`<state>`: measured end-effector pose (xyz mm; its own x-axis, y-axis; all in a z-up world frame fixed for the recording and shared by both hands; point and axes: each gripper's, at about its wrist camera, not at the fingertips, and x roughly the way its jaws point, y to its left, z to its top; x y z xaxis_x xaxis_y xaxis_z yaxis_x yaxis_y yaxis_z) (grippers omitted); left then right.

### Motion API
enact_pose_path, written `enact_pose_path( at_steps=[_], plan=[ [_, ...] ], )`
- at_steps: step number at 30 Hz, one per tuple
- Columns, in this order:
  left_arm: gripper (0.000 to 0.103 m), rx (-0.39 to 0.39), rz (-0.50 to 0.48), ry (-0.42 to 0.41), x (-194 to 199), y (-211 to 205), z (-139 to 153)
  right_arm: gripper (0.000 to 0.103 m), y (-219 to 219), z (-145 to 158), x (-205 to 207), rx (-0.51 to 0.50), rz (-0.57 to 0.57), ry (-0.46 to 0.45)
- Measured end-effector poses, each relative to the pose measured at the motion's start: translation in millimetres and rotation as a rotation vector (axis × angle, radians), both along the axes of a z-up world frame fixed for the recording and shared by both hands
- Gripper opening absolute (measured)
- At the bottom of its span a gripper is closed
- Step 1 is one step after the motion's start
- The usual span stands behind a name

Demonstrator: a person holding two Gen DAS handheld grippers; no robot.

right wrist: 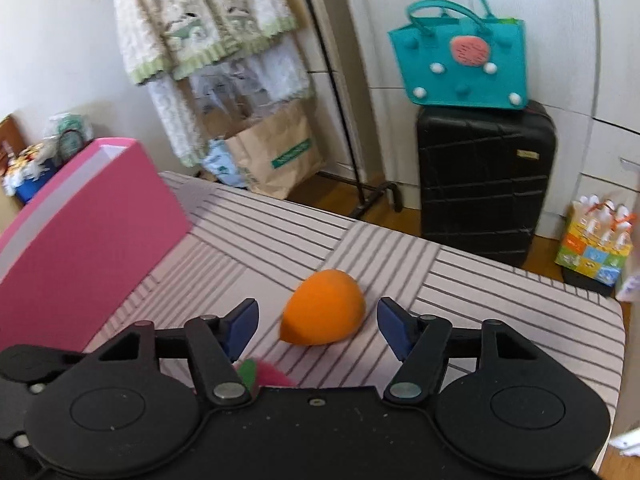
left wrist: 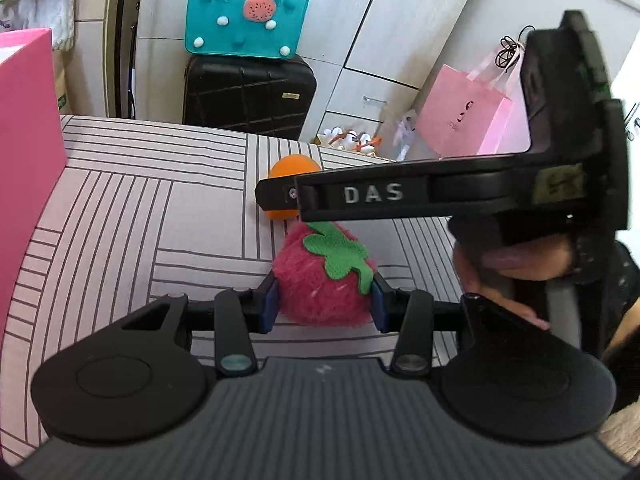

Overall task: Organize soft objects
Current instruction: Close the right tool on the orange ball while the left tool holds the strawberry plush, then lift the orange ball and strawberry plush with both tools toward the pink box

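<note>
From our left wrist, we look low and close across the striped bedcover [left wrist: 120,200] toward the teal bag [left wrist: 246,16]; our right wrist faces likewise, sharing bag, black suitcase [right wrist: 484,184] and orange sponge [right wrist: 324,308].

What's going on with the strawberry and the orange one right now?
Left gripper shut on plush strawberry. Right gripper open, jaws either side of orange sponge, not touching. Nothing in the way; pink box nearby.

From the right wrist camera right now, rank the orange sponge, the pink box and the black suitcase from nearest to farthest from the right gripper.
1. Orange sponge, on the striped cover between the open fingers.
2. Pink box, left.
3. Black suitcase, far right on the floor.
</note>
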<state>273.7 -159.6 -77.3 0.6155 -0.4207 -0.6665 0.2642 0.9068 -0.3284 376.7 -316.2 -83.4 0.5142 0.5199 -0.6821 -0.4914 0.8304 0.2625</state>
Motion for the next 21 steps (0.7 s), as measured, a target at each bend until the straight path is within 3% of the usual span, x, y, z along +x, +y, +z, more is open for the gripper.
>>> enact_pose_path(
  at_steps=[1,3,5,10,21],
  plan=[
    [0.043,0.006,0.001,-0.005,0,0,0,0.069,-1,-2,-1,0.007,-0.017,-0.001],
    [0.043,0.005,-0.004,-0.006,-2,2,0,0.052,-4,-4,-1,0.022,-0.031,0.006],
    [0.043,-0.001,-0.011,-0.008,-5,4,1,0.047,-9,-3,-4,0.069,-0.039,0.014],
    [0.043,-0.011,-0.012,-0.015,-11,13,6,0.046,-16,6,-24,0.119,-0.104,-0.001],
    [0.043,-0.032,-0.014,-0.009,-34,22,15,0.046,-18,27,-75,0.054,-0.153,-0.029]
  ],
)
